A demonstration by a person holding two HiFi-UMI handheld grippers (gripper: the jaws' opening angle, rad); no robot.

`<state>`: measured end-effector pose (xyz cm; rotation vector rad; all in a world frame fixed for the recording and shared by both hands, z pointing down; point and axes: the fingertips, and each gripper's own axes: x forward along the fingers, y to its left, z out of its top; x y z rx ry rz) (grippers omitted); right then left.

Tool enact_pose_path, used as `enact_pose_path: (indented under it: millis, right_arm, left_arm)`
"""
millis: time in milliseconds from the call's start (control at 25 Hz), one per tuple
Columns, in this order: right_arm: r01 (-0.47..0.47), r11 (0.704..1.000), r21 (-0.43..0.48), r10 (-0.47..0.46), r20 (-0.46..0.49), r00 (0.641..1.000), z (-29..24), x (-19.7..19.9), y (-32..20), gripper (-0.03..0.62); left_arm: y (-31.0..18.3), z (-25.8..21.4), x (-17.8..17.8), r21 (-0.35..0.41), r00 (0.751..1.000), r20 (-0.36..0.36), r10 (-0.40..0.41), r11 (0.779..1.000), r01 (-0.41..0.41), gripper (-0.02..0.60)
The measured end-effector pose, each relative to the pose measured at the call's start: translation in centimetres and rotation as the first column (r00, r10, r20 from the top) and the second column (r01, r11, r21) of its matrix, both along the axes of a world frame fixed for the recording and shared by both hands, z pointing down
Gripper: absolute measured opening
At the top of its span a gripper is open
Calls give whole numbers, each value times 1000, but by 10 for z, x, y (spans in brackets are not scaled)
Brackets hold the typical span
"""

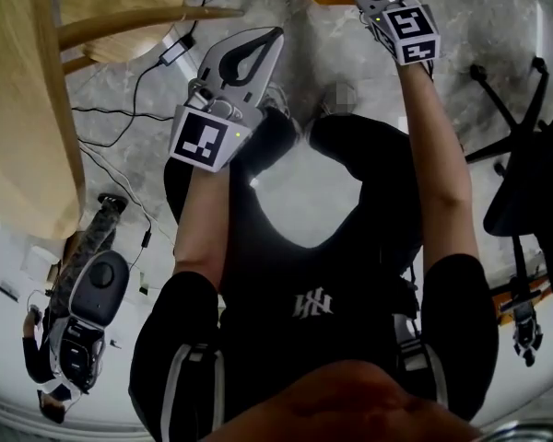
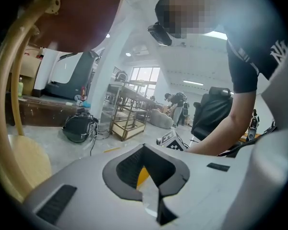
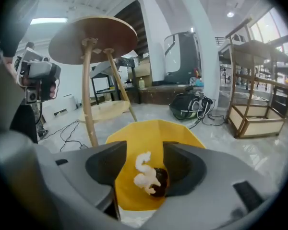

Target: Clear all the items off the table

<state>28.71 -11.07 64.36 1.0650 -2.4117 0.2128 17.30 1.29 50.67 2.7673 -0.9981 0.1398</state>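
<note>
Left gripper [image 1: 275, 37]: jaws together, tips meeting, nothing between them. It sits roughly level above the floor [image 1: 286, 191], in front of the person's knees and clear of the table [image 1: 18, 109]. Through the slot behind its closed tips only a sliver of yellow shows. Right gripper [image 3: 144, 152]: jaws apart, angled down over the yellow bin [image 3: 149, 131], which stands on the floor. Between the jaws is the item [image 3: 149, 176], a lumpy white piece joined to a dark round piece, seen against the bin's yellow inside. The dark part sits just beside the right-hand pad and there's a clear gap to the left-hand pad, so neither pad is squeezing it. Can't tell whether it's resting on the bin's bottom or not. In the head view the right gripper is at the top edge with the bin's orange-yellow rim under it, and the left gripper is lower left of it, well apart. The table is a round wooden top on pale wooden legs; from the right gripper view it stands behind and left of the bin, seen from below, so its top surface isn't visible. Cables [image 1: 120, 109] run over the floor by the table.
</note>
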Motion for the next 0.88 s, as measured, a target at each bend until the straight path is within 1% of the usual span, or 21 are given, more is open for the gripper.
enact_pose_path:
  millis: [160,240,280,320,400,440,480,560,640,720,800,880]
  right_arm:
    - [4,999,-33,-4,8,1000,-13,1,28,244]
    - [28,999,-45,-26,32,999,-21,0,32,244]
    - [44,998,-45,-42,51,998,-21,1,30,216]
    - [64,997,-40,-61,78,995,-17,1,28,158]
    - [114,993,-4,-112,160,981,-12,-1,27,90]
    - [138,990,40,-143,207,968,-23,-3,28,23]
    - [153,983,101,-173,248,953,-48,-5,28,5]
    - [166,963,214,-225,287,931,-125,-7,36,3]
    - [183,947,262,-262,309,914,-204,-18,54,3]
    - [220,939,264,-302,327,895,-265,-34,71,3]
    - [265,928,262,-347,345,872,-311,-47,80,3]
    - [309,910,276,-395,357,846,-345,-60,87,3]
  left_arm:
    - [25,-11,1,-48,1000,-3,8,999,-8,12]
    - [25,-10,7,-72,1000,1,6,997,-6,12]
    - [20,-3,12,-87,1000,3,2,996,-2,12]
    - [14,10,17,-109,1000,4,-3,994,4,12]
    - [7,45,29,-176,1000,13,-3,984,5,12]
    - [6,57,36,-205,1000,19,11,979,-7,12]
    - [6,59,44,-219,999,20,28,976,-23,12]
    - [11,29,56,-210,999,-3,47,977,-47,14]
    - [21,-23,53,-201,999,-33,31,979,-37,12]
    - [27,-75,38,-198,999,-41,-15,980,7,12]
    - [20,-122,21,-174,995,-59,-85,982,74,12]
    - [9,-165,0,-147,978,-121,-171,977,153,12]
